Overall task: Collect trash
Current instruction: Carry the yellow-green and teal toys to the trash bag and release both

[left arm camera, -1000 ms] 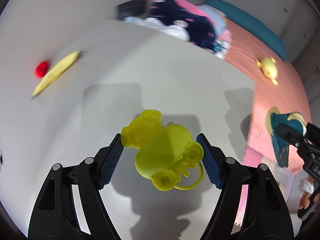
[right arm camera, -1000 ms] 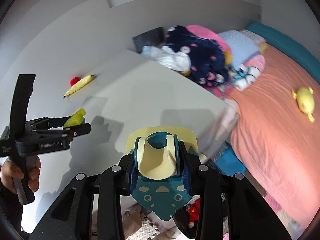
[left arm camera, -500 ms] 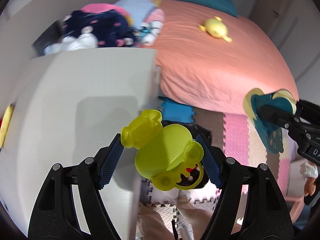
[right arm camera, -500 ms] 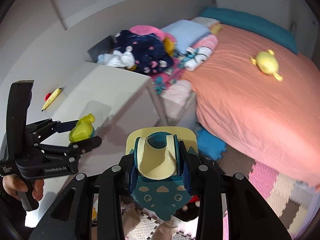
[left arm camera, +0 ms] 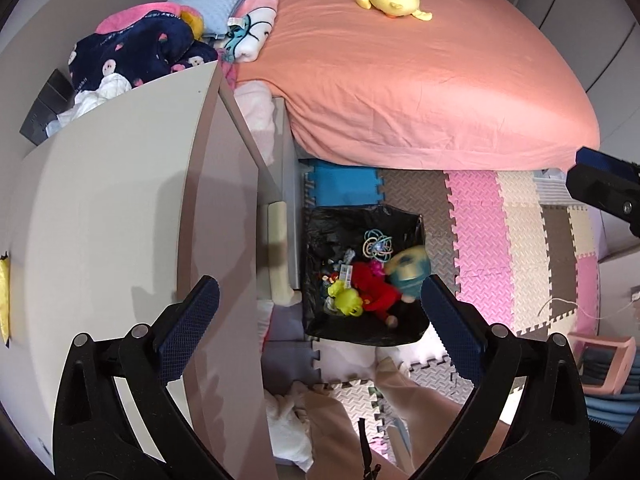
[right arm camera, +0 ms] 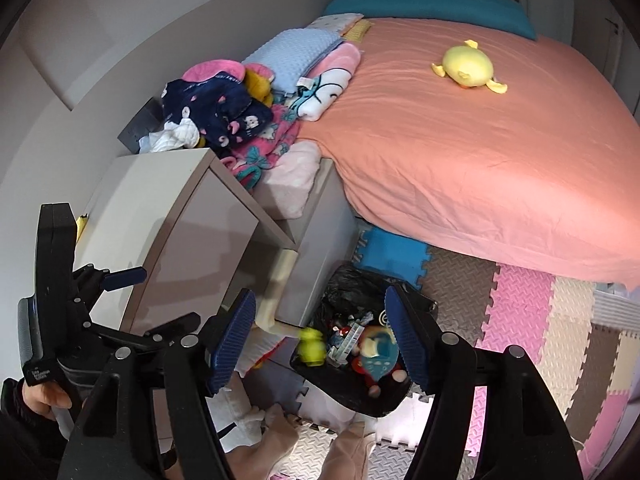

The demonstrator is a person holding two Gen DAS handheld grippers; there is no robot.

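Both grippers pointed down over one black-lined trash bin (left arm camera: 362, 222) on the foam floor beside a white table (left arm camera: 100, 216). The left gripper (left arm camera: 320, 322) and right gripper (right arm camera: 322, 338) were each opening, jaws spread with nothing pinched. In the bin lay one yellow-green toy (left arm camera: 346, 300), one teal toy (left arm camera: 410, 270) and one red plush (left arm camera: 370, 286)

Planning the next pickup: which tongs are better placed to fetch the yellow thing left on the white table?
Left, probably: the left tongs, empty and opening, hang over the white table edge, nearer the yellow thing.
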